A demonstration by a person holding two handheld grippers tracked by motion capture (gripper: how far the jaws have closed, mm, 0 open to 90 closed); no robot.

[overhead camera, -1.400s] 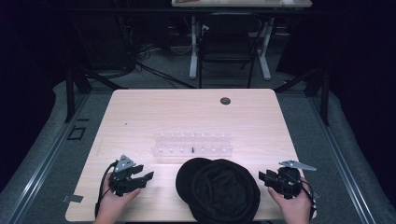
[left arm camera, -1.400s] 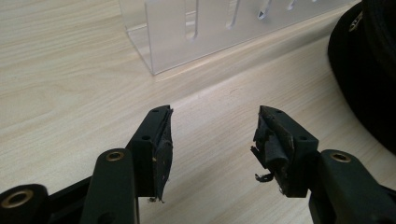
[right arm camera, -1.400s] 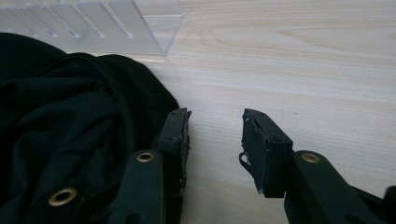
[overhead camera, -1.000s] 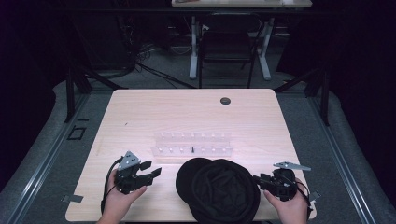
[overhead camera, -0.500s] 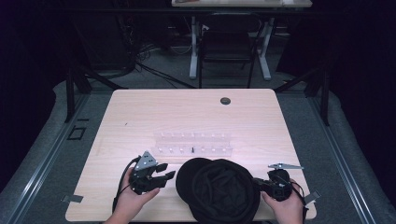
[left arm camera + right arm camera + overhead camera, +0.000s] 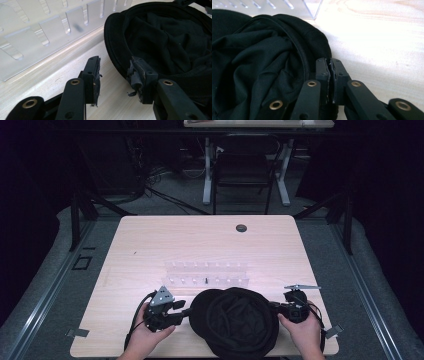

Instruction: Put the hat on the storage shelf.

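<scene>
Two grippers at hat [image 6: 235,322] near tabletop front edge: left gripper [image 6: 113,75] wide, right gripper [image 6: 330,75] pinched together. Hat may slide away if grabbed loosely.

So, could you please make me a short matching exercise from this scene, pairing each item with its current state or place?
Items:
1. left gripper
2. right gripper
3. black cap
4. clear rack

States:
A. jaws shut
B. lying between the two grippers
C. jaws open
D. standing beyond the cap, mid-table

Pairs: 1-C, 2-A, 3-B, 4-D
</scene>
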